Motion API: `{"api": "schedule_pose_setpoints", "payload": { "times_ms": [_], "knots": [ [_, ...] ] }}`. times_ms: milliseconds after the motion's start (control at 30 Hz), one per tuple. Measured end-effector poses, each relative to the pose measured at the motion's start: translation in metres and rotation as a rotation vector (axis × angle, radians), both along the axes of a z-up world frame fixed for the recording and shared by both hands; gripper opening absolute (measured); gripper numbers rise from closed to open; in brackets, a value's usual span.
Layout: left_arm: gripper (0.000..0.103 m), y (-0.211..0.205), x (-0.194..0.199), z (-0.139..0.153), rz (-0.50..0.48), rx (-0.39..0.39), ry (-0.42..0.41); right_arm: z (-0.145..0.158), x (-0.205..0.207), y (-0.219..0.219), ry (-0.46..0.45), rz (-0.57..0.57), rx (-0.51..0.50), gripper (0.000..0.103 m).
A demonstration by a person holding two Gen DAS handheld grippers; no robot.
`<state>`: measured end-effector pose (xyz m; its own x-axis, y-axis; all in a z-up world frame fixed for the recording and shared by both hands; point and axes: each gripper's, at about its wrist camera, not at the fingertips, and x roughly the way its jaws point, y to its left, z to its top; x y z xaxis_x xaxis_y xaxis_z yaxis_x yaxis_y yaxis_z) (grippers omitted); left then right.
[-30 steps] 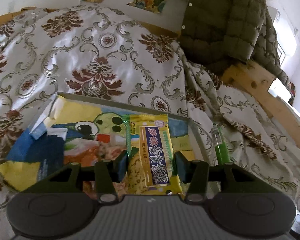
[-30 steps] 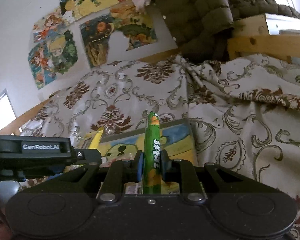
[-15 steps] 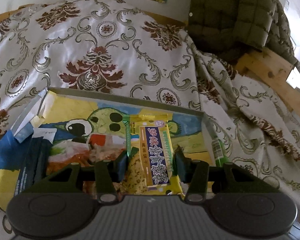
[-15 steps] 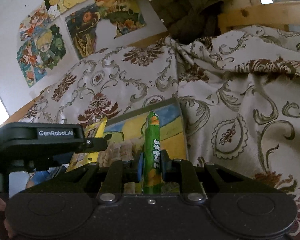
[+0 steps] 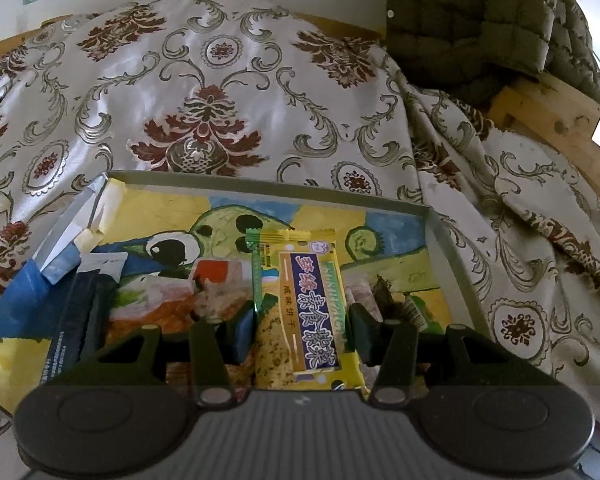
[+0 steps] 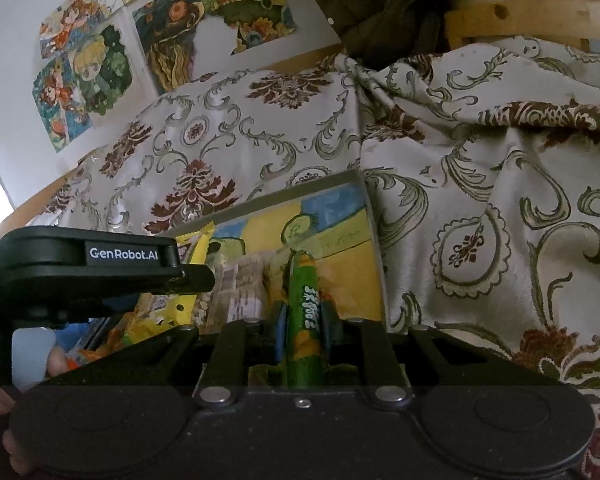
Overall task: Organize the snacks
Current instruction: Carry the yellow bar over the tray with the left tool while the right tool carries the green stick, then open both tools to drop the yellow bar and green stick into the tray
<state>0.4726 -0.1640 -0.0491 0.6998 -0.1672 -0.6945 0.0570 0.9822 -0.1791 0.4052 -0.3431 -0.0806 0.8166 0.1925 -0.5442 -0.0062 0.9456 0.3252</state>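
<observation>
Damask cloth (image 5: 228,80) in cream with maroon medallions covers the work surface; painted pictures (image 6: 100,68) hang on the wall behind, and a quilted olive jacket (image 5: 472,16) sits at the far right. On the cloth lies a shallow grey-rimmed tray (image 5: 260,186) whose floor carries a bright cartoon painting. Left gripper (image 5: 300,320): jaws closed against the two long edges of a yellow cracker packet (image 5: 306,308) with a blue label, held above the tray's middle; the grip sits on the packet's lower half and the upper part stands free. Right gripper (image 6: 302,326): jaws pinched tight on a slim green stick snack (image 6: 304,312), tip pointing forward over the tray's right portion, near the right wall (image 6: 374,240). A dark blue packet (image 5: 80,312) and other wrappers lie in the tray to the left. Judgement: both snacks appear ready for placing in the tray. Risks: the two grippers work close together over one tray, so a collision could knock either item loose; the stick, released near the wall, might come to rest on the rim or roll out onto the cloth; the flat packet is held edgewise and could buckle, slip or crush its crackers; a finger catching the light tray could shift it on the slick cloth.
</observation>
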Motion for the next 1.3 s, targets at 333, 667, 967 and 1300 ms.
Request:
{"api": "schedule_pose_setpoints", "payload": {
  "times_ms": [333,667,967,1300],
  "knots": [
    [0.054,-0.001,-0.002,-0.001,0.002,0.013,0.001,0.000,0.000,0.003,0.006,0.004,-0.041,0.022],
    [0.061,0.004,-0.009,0.002,0.009,-0.034,0.017,0.005,-0.005,0.006,-0.009,0.013,-0.076,0.037],
    [0.077,0.006,-0.032,0.024,0.007,-0.056,-0.041,0.032,-0.027,0.000,-0.072,-0.017,-0.096,0.069],
    [0.101,0.021,-0.104,0.074,0.053,-0.041,-0.225,0.082,-0.088,-0.007,-0.180,-0.057,-0.151,0.098]
  ]
}}
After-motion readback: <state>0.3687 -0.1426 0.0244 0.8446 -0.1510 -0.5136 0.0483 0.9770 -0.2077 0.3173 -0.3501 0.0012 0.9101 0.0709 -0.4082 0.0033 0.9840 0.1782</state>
